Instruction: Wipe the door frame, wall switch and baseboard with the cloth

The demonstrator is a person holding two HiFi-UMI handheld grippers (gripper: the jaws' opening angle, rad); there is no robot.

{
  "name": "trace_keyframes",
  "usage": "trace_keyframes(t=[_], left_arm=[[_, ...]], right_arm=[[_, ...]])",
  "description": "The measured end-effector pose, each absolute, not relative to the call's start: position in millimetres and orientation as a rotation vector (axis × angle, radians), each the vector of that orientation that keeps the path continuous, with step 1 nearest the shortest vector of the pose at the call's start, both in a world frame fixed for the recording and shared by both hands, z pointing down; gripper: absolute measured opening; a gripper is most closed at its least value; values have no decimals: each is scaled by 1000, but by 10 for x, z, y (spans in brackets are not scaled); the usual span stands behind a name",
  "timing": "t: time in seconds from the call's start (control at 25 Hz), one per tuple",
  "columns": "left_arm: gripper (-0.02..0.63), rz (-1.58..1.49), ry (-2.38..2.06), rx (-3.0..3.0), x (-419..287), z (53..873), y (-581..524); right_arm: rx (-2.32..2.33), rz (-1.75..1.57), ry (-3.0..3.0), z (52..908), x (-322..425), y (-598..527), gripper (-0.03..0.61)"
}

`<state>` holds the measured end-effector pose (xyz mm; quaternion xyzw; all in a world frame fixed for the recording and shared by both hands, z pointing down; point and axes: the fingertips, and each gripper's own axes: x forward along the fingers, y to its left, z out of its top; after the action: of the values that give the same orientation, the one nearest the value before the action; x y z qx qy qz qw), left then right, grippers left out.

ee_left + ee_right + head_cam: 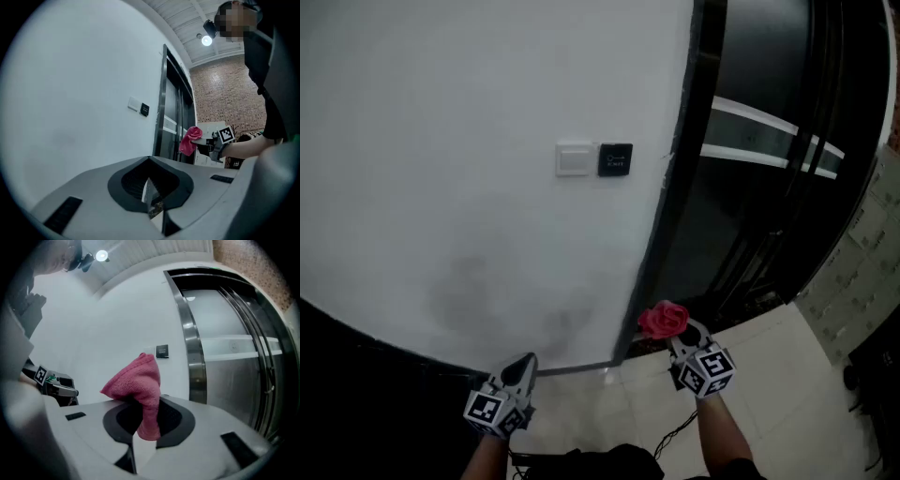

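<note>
- Right gripper (677, 335): jaws pinched on a pink cloth (663, 321). In the right gripper view the cloth (136, 385) is bunched above the jaws, with one fold hanging down between them.
- Cloth position: held in the air low down, in front of the foot of the dark door frame (680, 169). Whether it touches the frame cannot be told.
- Left gripper (521, 367): jaws pressed together with nothing between them, as the left gripper view shows. It is held low near the bottom of the white wall (441, 141), well left of the right gripper.
- Switch (574, 159): white, mounted on the wall left of the door frame, with a black panel (615, 159) just beside it on the right. Both grippers are well below it.
- Door: dark panels with pale horizontal bars, to the right of the frame.
- Floor (769, 375): pale tiles beneath the right gripper.
- Left gripper view: the right gripper (208, 144) and cloth (190, 139) are seen in front of the door.
</note>
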<state>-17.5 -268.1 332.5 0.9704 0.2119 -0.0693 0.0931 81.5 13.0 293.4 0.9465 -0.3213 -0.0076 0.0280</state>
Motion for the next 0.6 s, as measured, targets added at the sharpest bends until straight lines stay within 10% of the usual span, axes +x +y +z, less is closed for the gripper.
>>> trace_keyframes(t=[0.6], left_arm=[[-8, -252, 365, 2977, 787, 2963, -1587]], right_arm=[[2462, -277, -926, 1703, 2601, 624, 55]])
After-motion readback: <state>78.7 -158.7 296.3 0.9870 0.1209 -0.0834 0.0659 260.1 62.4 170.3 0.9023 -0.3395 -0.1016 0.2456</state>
